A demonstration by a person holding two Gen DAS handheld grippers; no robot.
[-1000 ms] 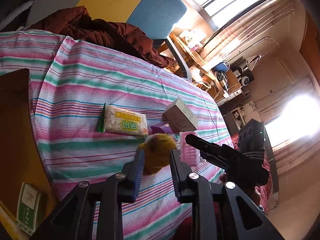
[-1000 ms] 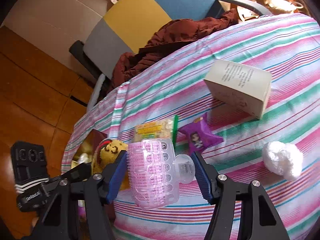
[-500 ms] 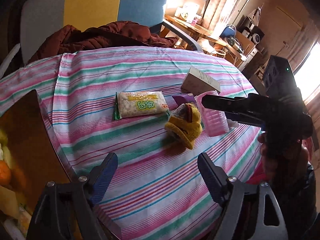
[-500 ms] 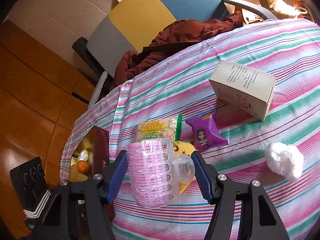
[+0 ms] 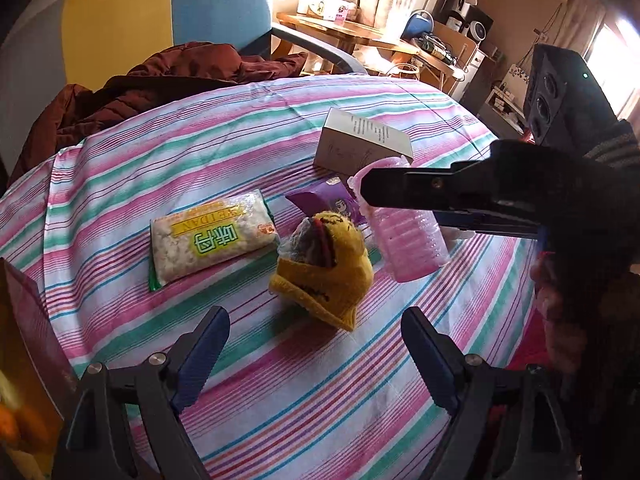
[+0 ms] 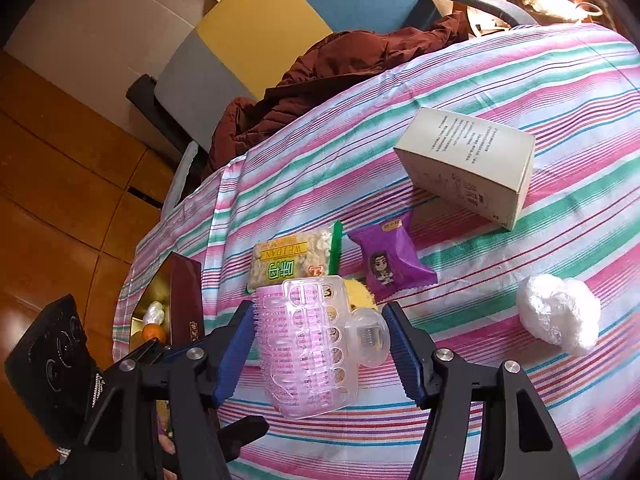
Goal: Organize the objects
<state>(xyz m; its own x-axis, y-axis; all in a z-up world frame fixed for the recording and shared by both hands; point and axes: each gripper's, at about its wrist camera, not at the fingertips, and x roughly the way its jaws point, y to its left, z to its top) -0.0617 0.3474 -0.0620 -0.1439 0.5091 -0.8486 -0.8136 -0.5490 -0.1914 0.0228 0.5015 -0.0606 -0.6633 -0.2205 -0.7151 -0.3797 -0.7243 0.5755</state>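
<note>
My left gripper [image 5: 316,344] is open and empty, just short of a yellow knitted toy [image 5: 324,268] lying on the striped tablecloth [image 5: 200,148]. My right gripper [image 6: 320,344] is shut on a pink plastic hair clip [image 6: 308,344] and holds it above the cloth; the clip also shows in the left wrist view [image 5: 404,240]. A white-and-green snack packet [image 5: 208,240], a purple snack packet [image 6: 386,262] and a beige carton [image 6: 468,164] lie beyond. The toy is mostly hidden behind the clip in the right wrist view.
A crumpled white plastic wad [image 6: 556,320] lies at the right. A dark red box [image 6: 176,304] holding an orange and small things sits at the table's left edge. A brown jacket [image 5: 152,84] lies on the chair behind the table.
My left gripper has let go of the yellow toy, opened wide and pulled back. The toy now lies on the cloth. The right gripper still holds the hair clip.
</note>
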